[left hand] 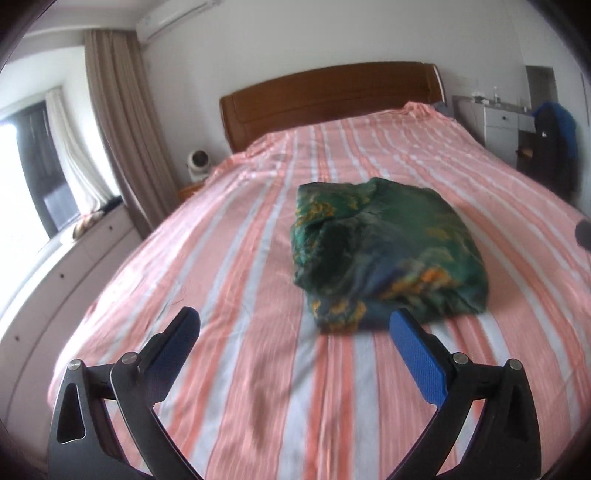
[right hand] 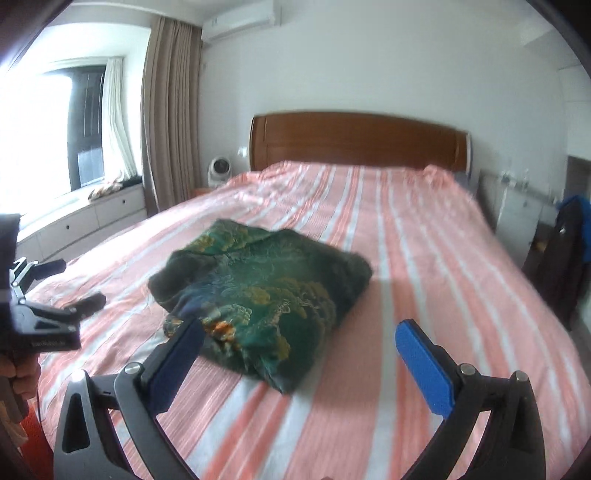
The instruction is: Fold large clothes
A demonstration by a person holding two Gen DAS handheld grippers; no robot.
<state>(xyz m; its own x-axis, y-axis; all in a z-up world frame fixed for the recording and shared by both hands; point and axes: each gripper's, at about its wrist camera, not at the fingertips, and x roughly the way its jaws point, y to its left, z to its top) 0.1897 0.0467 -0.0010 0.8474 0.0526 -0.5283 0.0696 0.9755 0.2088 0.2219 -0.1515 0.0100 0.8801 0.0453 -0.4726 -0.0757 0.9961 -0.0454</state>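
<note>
Under both tools lies a bed spread with a sheet in salmon-pink and white stripes that run away from the tools toward a brown wooden headboard. Ahead and left of the left tool, past the bed's edge, a low white drawer unit runs below a bright window with a white sheer and a long beige curtain. A small round white fan sits beside the headboard's left end, and a white air conditioner is mounted high on the wall above it. Far ahead and right stand a white cabinet and a dark chair draped with blue clothing.

The left tool hovers low over the sheet, its blue-padded fingers spread wide and holding nothing. In the right wrist view it shows at the left edge, gripped by the person's hand, its dark fingers apart. The right tool also hangs above the sheet, its fingers wide apart and empty.

The folded green garment lies on the bed just ahead of both tools, slightly right of the left tool and slightly left of the right one. It is a thick, roughly rectangular bundle of glossy dark green cloth with yellow-orange and blue patterning, its edges rumpled and layered. The left finger of the right tool overlaps its near corner in view; whether they touch cannot be told.
</note>
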